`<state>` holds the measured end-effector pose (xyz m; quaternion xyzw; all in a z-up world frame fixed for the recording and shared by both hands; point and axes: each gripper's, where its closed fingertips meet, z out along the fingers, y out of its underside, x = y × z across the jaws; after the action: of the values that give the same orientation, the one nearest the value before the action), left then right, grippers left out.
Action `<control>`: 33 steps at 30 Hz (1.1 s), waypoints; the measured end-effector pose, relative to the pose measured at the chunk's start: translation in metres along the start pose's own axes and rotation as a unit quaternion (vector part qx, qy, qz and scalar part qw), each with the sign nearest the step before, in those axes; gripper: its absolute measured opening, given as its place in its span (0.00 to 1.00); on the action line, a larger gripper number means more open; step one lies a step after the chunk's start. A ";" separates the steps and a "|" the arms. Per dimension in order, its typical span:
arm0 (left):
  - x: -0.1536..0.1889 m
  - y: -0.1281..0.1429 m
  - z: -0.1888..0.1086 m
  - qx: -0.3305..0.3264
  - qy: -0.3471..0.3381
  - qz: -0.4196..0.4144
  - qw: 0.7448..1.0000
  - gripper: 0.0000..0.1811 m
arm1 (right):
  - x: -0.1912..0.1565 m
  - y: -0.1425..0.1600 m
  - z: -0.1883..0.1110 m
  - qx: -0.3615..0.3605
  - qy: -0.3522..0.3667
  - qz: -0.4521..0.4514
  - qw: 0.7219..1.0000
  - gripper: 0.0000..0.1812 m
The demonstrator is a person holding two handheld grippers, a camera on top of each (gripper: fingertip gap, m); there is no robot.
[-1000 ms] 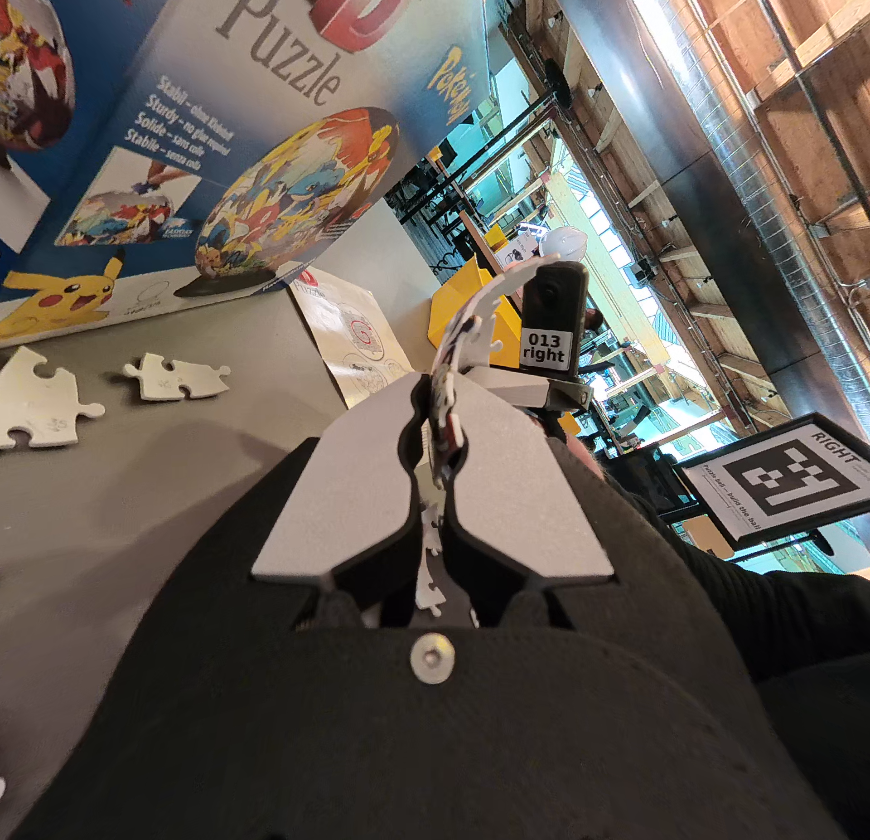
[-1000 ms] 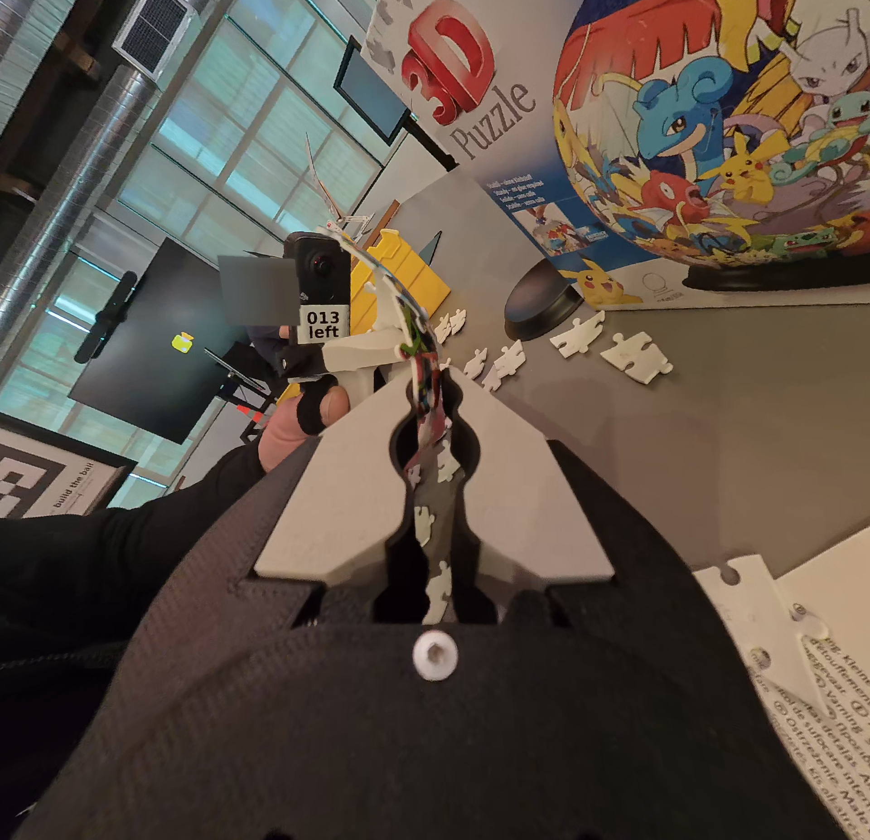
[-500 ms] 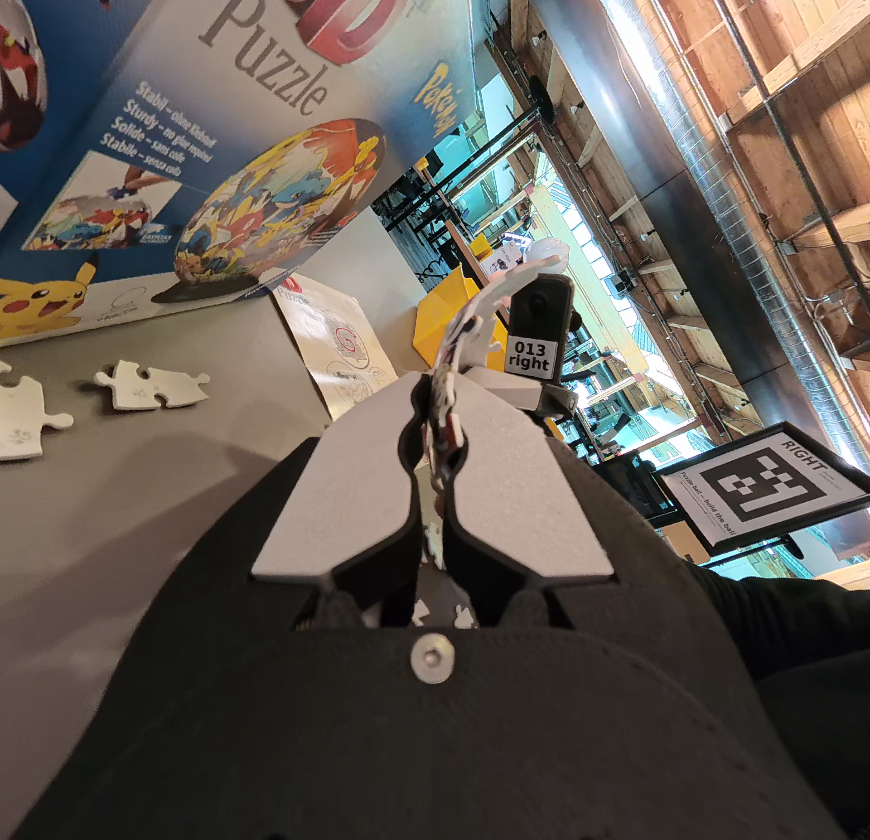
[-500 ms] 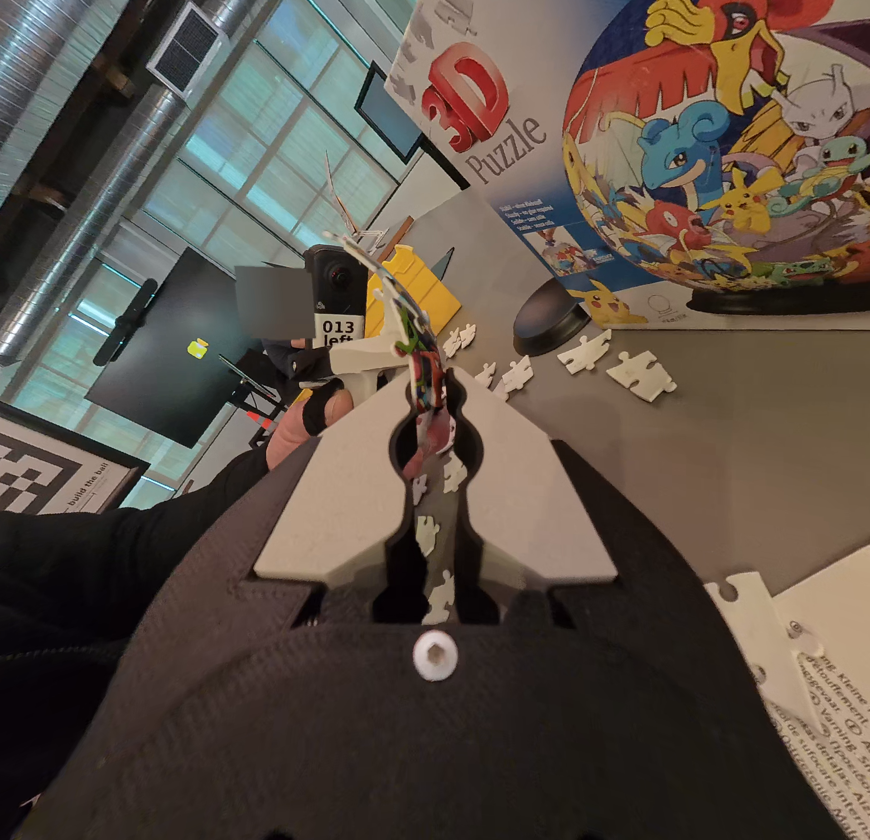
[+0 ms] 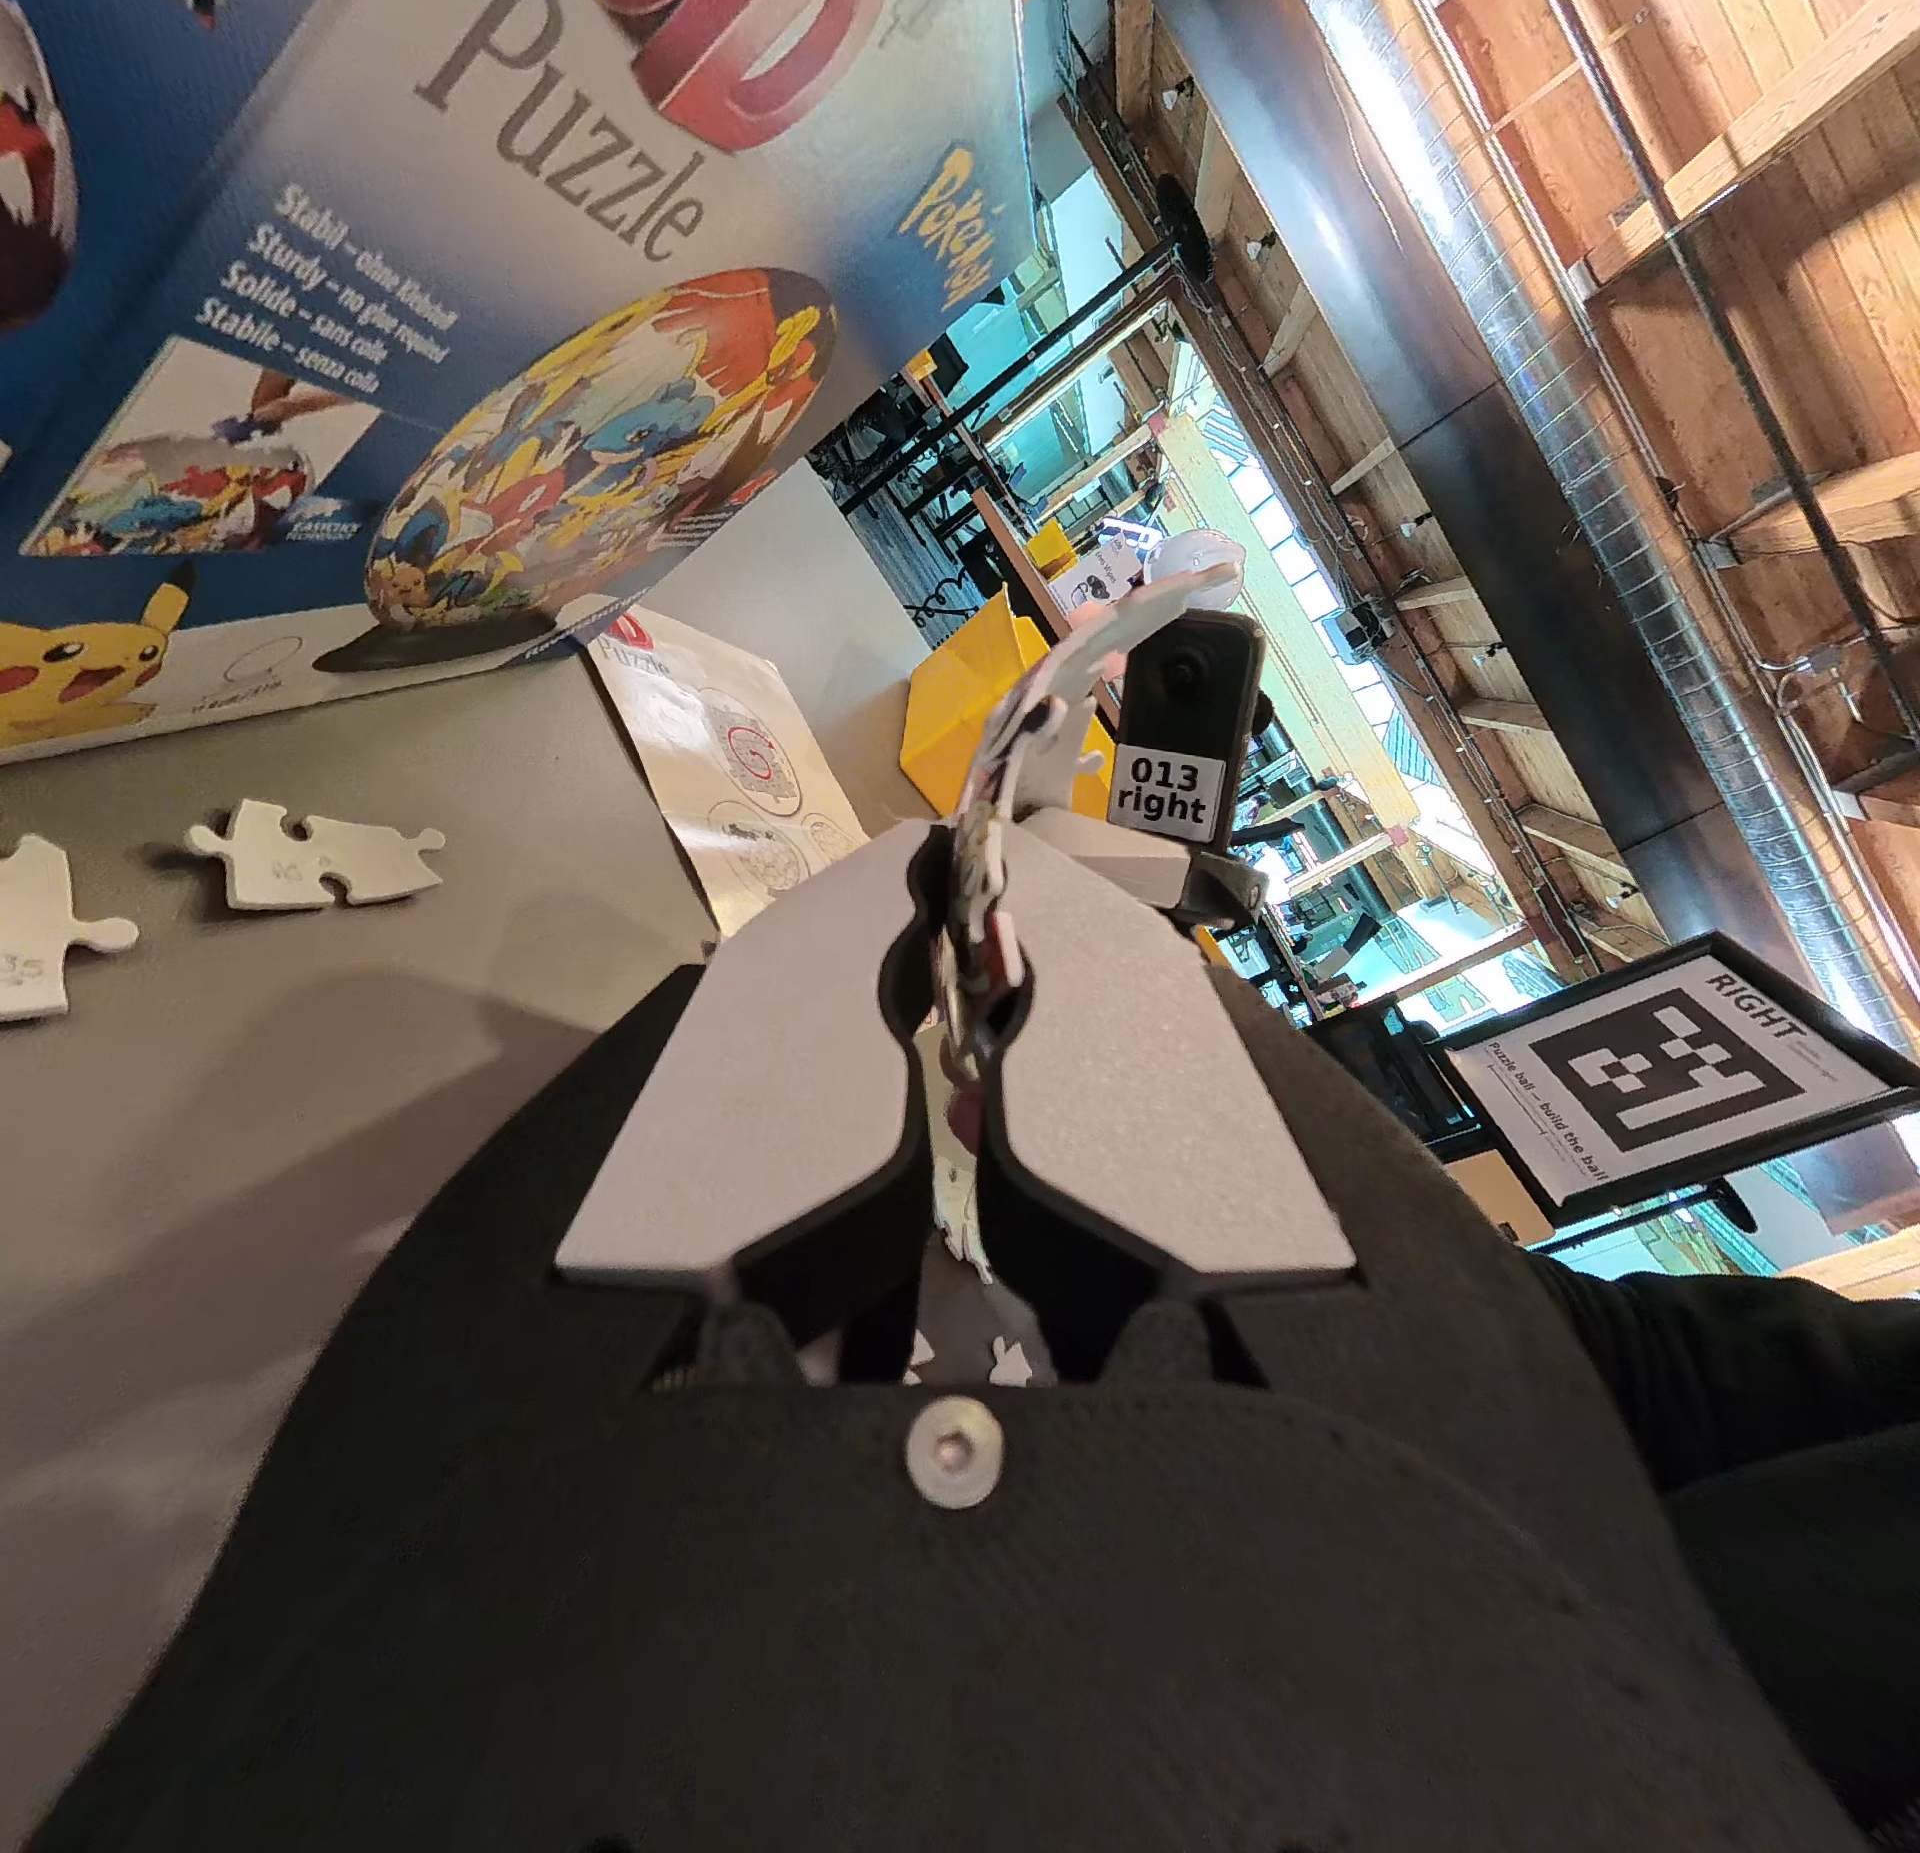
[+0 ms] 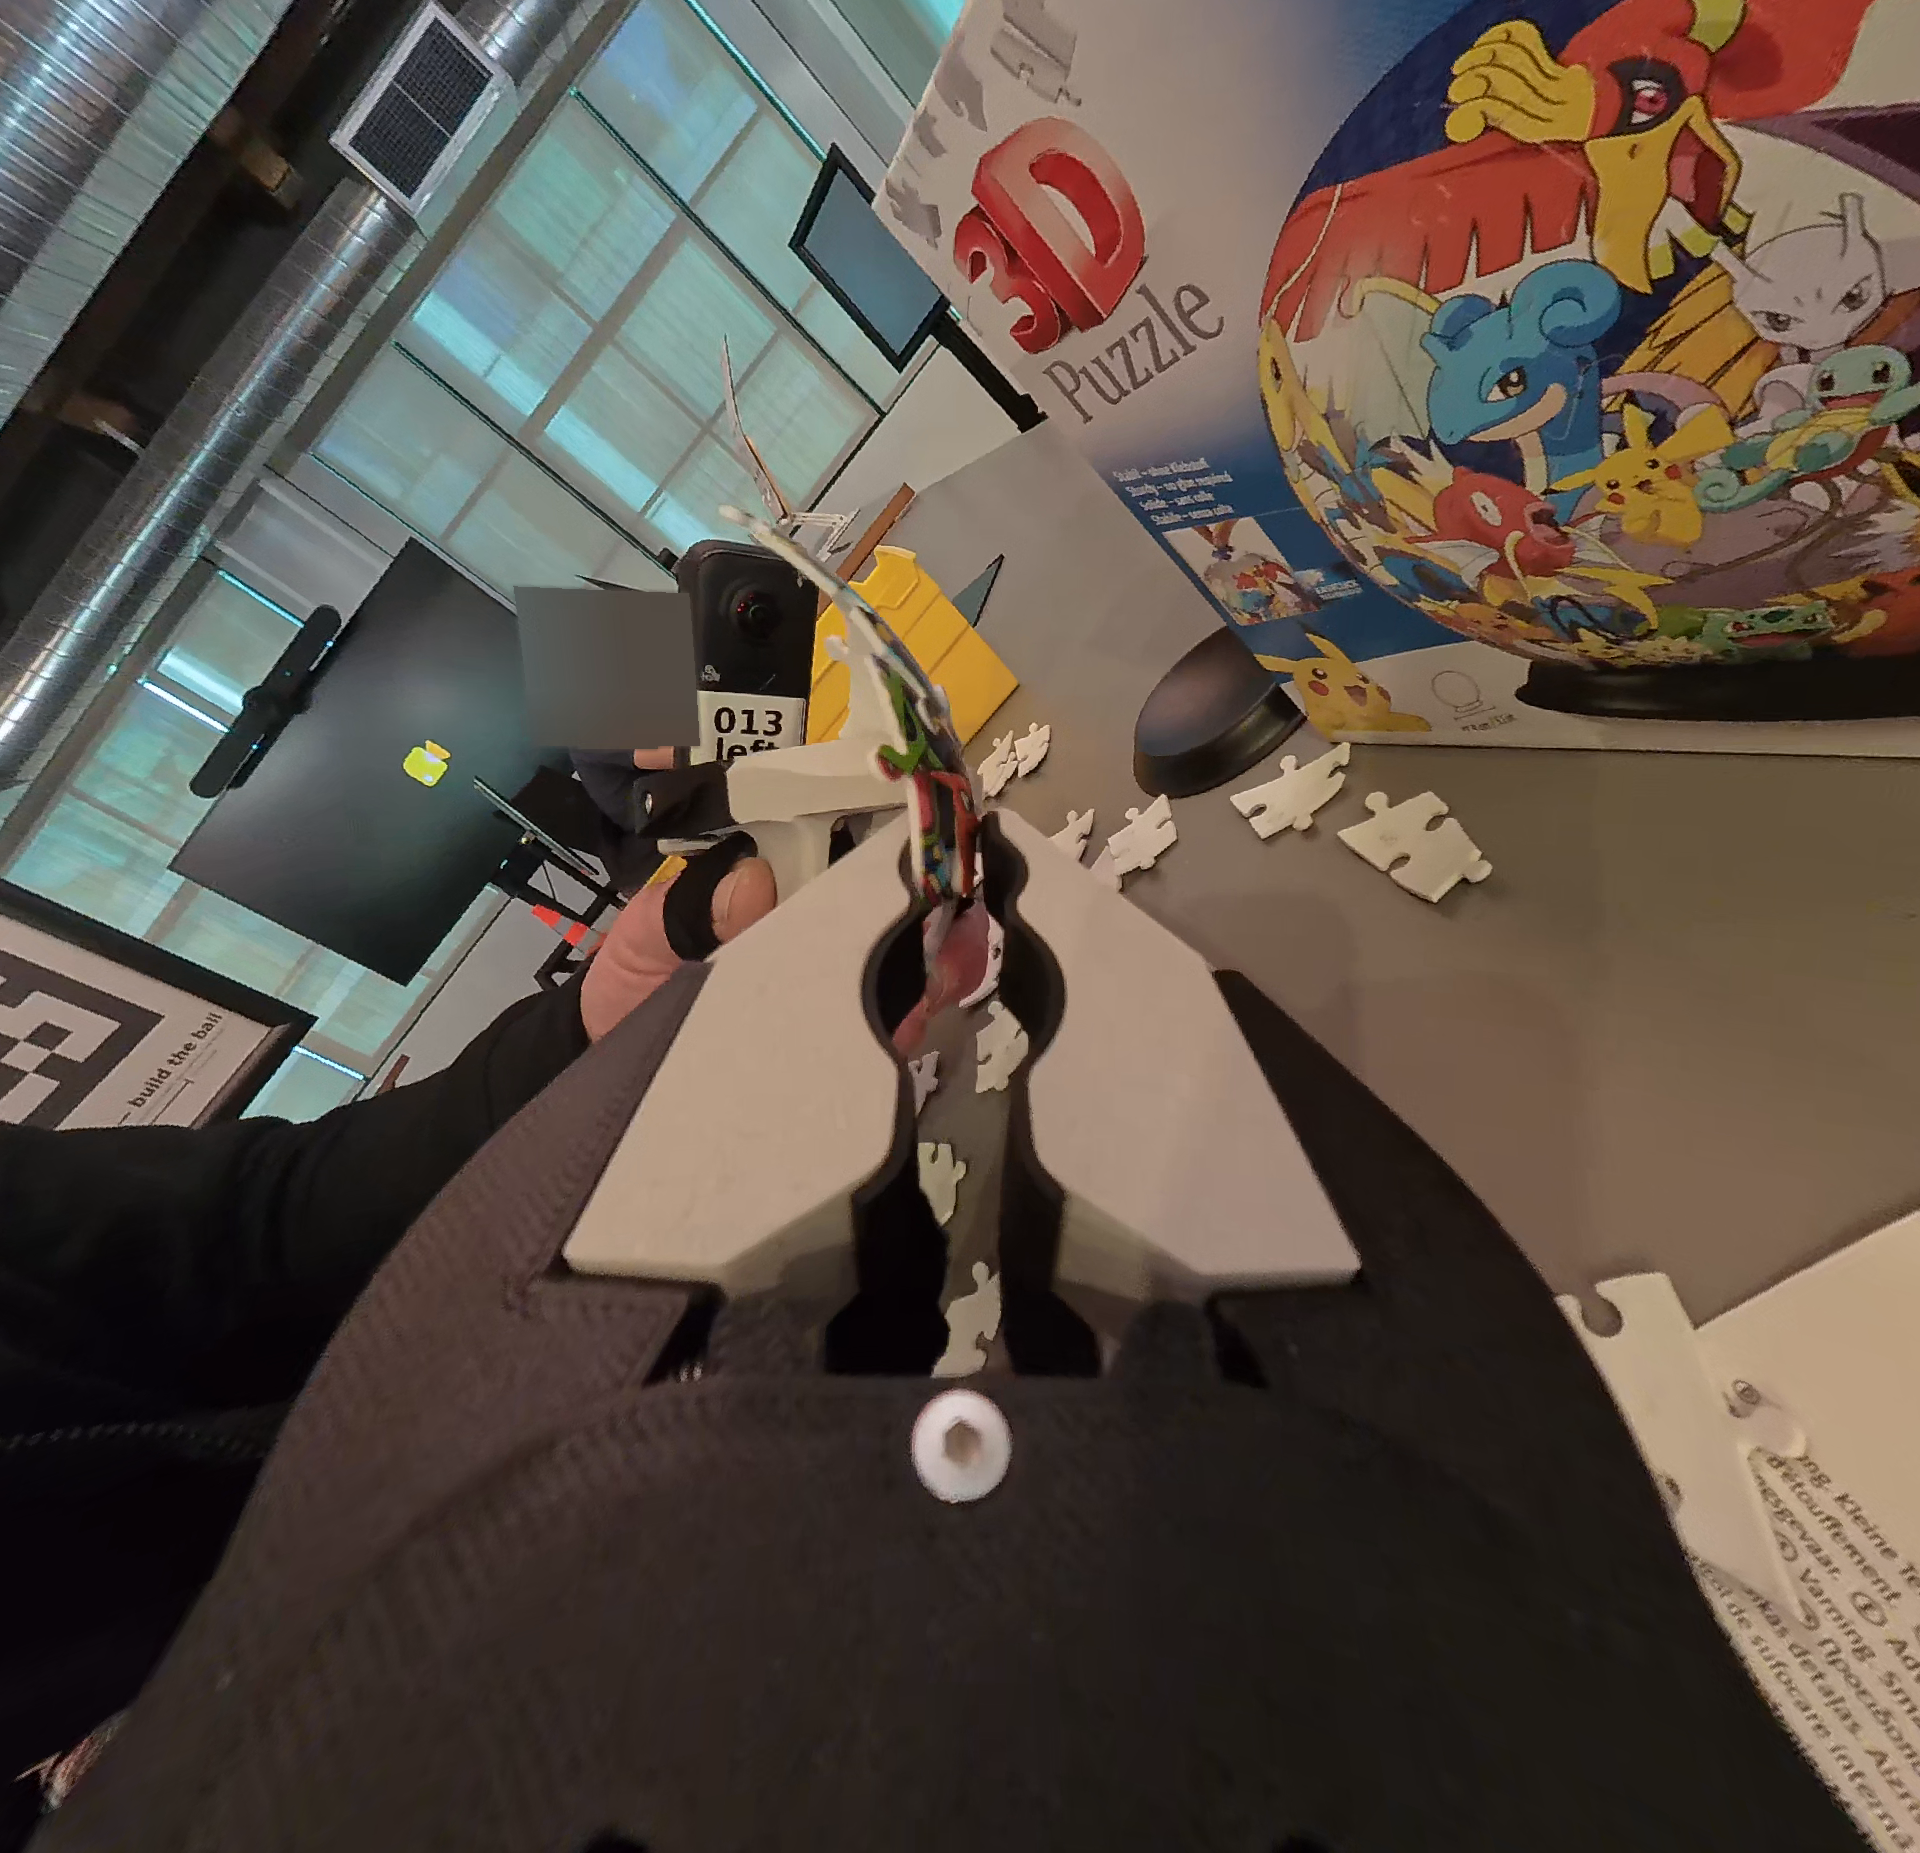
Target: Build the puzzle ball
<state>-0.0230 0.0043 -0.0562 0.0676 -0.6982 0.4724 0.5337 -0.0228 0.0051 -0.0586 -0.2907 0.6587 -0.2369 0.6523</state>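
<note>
Jointly, hand-held grippers (both) pinch puzzle strip (image 5: pixel 1029 738).

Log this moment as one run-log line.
left gripper: shut on strip | right gripper: shut on strip | strip: curved, held off table | loose pieces: on table

A framed marker sign (image 5: pixel 1704 1065) is standing beyond the grey table (image 5: pixel 260 1055), a black wall screen (image 6: pixel 343 764) hanging opposite.
</note>
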 end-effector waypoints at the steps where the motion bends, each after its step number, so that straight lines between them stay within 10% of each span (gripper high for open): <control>1: 0.000 0.000 0.000 -0.001 0.000 0.000 1.000 0.01 | 0.000 0.000 0.000 -0.001 0.000 0.000 1.000 0.02; 33: 0.004 -0.001 0.000 -0.001 0.012 -0.014 1.000 0.01 | -0.004 -0.005 -0.001 0.003 -0.017 -0.008 1.000 0.05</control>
<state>-0.0242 0.0055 -0.0526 0.0710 -0.6912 0.4648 0.5488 -0.0238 0.0041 -0.0518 -0.2979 0.6446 -0.2397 0.6620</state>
